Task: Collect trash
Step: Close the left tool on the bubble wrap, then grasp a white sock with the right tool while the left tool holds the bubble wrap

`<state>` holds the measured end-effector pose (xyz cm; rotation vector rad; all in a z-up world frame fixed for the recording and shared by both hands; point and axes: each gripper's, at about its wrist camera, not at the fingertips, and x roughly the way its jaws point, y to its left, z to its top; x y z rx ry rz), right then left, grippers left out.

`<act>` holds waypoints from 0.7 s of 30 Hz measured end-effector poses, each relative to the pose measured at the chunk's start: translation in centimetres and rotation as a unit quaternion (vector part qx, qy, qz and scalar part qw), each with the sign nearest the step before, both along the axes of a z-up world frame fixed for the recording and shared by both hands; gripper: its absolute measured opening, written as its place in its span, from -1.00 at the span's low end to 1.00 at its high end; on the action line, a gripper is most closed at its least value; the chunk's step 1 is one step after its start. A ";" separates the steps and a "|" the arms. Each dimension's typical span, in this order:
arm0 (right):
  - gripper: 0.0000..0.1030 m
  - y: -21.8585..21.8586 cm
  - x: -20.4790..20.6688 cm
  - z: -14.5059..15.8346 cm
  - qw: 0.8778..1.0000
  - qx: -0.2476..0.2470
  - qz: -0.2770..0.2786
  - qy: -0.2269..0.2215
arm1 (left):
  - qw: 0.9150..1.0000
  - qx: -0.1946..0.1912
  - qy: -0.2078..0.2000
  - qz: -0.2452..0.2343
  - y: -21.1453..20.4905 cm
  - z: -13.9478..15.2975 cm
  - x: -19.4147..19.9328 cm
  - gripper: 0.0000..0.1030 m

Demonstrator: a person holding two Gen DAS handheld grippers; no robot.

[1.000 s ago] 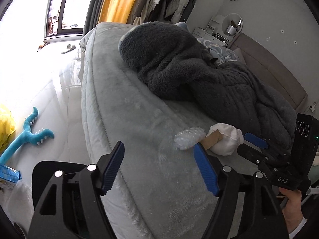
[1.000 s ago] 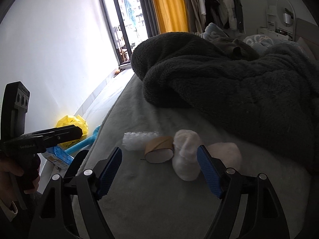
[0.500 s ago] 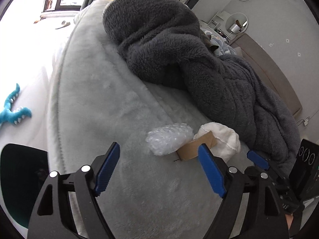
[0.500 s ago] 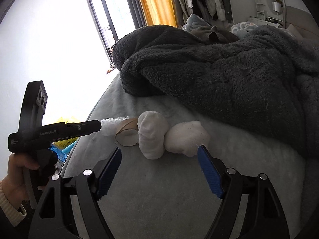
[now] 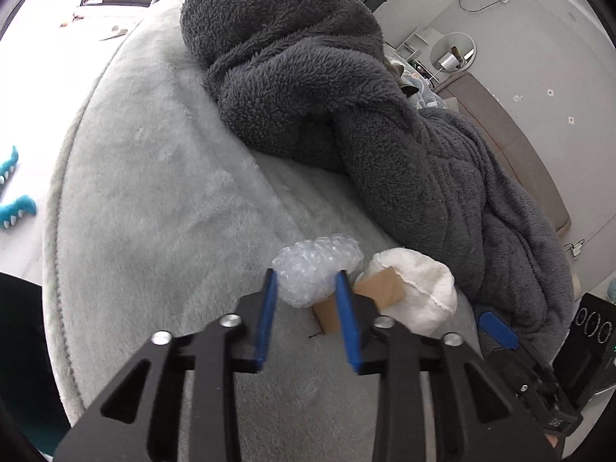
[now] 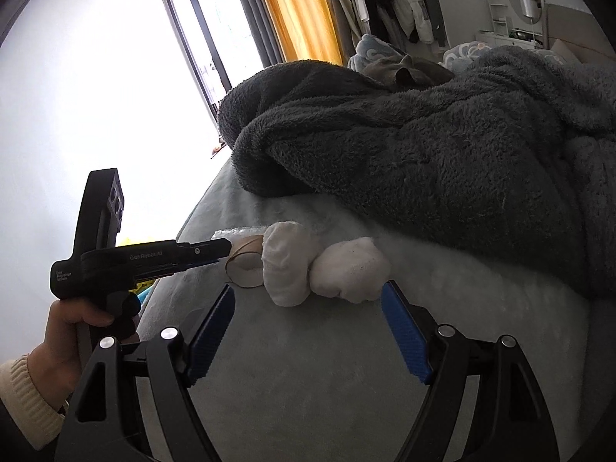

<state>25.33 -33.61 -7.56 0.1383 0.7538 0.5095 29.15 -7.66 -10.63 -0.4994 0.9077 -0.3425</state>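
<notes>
A wad of clear bubble wrap (image 5: pixel 317 269) lies on the grey bed (image 5: pixel 154 200). My left gripper (image 5: pixel 307 288) has its blue pads closed in on the wad's near end. Beside it lie a cardboard tube (image 5: pixel 379 292), a white cloth bundle (image 5: pixel 421 288) and, in the right wrist view, a second white bundle (image 6: pixel 350 269). The tube (image 6: pixel 244 265) and first bundle (image 6: pixel 287 265) show there too. My right gripper (image 6: pixel 308 315) is open and empty, just short of the bundles. The left gripper (image 6: pixel 227 248) reaches in from the left.
A thick dark grey fleece blanket (image 5: pixel 346 115) is heaped behind the trash. A teal plush toy (image 5: pixel 15 208) lies on the floor left of the bed. Window, yellow curtain (image 6: pixel 296 11) and hanging clothes stand at the back.
My left gripper moved forward to the bubble wrap and its jaws narrowed around it. My right gripper came closer to the white bundles and stayed open.
</notes>
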 end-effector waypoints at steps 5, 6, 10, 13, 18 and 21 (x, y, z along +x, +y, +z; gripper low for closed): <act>0.54 0.3 0.2 0.1 1.000 0.001 -0.001 0.000 | 1.000 0.014 -0.014 -0.001 0.0 0.5 -0.1 -0.55; 0.54 0.4 0.3 0.2 1.000 0.002 -0.002 -0.001 | 1.000 0.016 -0.017 0.000 0.1 0.6 -0.1 -0.57; 0.54 1.0 0.6 0.6 1.000 0.003 0.000 -0.005 | 0.999 0.032 -0.032 0.001 0.5 1.4 -0.5 -0.63; 0.54 1.5 1.0 0.6 1.000 0.002 -0.001 -0.008 | 0.998 0.047 -0.046 -0.003 0.8 2.1 -1.0 -0.66; 0.54 2.2 2.0 0.1 1.000 -0.006 -0.014 0.003 | 0.995 0.073 -0.064 -0.014 1.2 3.2 -1.6 -0.68; 0.51 2.2 2.7 0.0 1.000 -0.006 -0.023 0.006 | 0.993 0.085 -0.075 -0.019 1.4 3.7 -2.0 -0.69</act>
